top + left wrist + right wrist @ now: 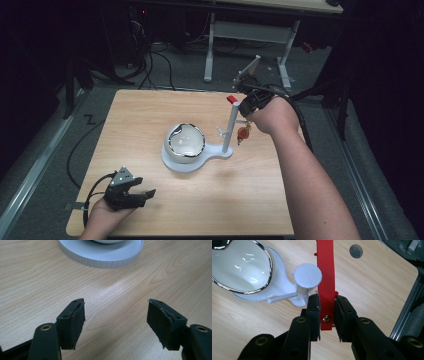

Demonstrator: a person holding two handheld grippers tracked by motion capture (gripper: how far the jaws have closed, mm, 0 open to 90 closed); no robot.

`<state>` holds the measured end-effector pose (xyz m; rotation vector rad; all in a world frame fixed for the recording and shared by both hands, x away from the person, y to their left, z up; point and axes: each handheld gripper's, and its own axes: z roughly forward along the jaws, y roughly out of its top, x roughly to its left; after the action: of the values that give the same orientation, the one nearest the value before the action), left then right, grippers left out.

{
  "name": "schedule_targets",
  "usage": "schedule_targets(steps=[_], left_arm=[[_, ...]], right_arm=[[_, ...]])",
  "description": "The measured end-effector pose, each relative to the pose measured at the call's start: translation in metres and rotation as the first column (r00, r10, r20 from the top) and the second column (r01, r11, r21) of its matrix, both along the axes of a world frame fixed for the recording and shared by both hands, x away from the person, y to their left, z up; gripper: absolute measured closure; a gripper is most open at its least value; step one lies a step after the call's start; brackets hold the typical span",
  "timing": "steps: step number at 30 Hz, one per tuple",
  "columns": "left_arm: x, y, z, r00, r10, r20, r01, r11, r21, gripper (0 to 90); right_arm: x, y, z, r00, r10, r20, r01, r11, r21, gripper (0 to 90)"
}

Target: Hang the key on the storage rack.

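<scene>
Two grippers are in play, and I'm working mainly with the right gripper (327, 312), whose jaws are clamped on a flat red plastic strip (325, 272) with a small metal rivet near the held end. The strip runs straight ahead from the jaws, passing just beside the top of a white upright post (307, 276) that rises from a white plastic stand (220, 152). From above, the right gripper (246, 111) sits against the post's upper part, where a small amber ornament (243, 133) hangs just below my hand; I judge I'm holding the strip high so it can meet the post's top. Beyond and to the left of these jaws rests a white bowl with a chrome rim (239, 267), seated on the stand's round end. My left gripper (115, 322) rests low on the pale wooden table (37, 285), jaws wide apart and holding nothing, with the stand's ribbed round base (102, 261) straight ahead, probably parked out of the way.
</scene>
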<state>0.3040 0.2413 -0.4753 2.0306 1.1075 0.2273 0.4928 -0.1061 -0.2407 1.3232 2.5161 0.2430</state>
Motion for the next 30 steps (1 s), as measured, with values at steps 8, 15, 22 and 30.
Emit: schedule_targets(steps=[8, 15, 22, 30], left_arm=[[0.0, 0.0, 0.0, 1.0, -0.002, -0.001, 0.002, 1.0, 0.001, 31.2], [0.001, -0.001, -0.001, 1.0, -0.006, 0.001, 0.006, 1.0, 0.005, 31.1], [0.0, -0.003, -0.001, 1.0, -0.009, 0.0, 0.009, 0.9999, 0.013, 31.1], [0.0, -0.004, -0.006, 0.9999, -0.013, -0.001, 0.013, 0.9995, 0.029, 31.1]], right_arm=[[0.003, 0.0, 0.0, 0.9994, -0.021, 0.027, 0.021, 0.9998, 0.003, 71.9], [-0.003, -0.012, 0.006, 0.9978, -0.046, 0.047, 0.046, 0.9988, 0.015, 68.5], [-0.013, -0.025, -0.001, 0.9968, -0.06, 0.052, 0.059, 0.998, 0.022, 62.7], [-0.03, -0.047, -0.029, 0.9924, -0.059, 0.107, 0.052, 0.9965, 0.065, 48.8]])
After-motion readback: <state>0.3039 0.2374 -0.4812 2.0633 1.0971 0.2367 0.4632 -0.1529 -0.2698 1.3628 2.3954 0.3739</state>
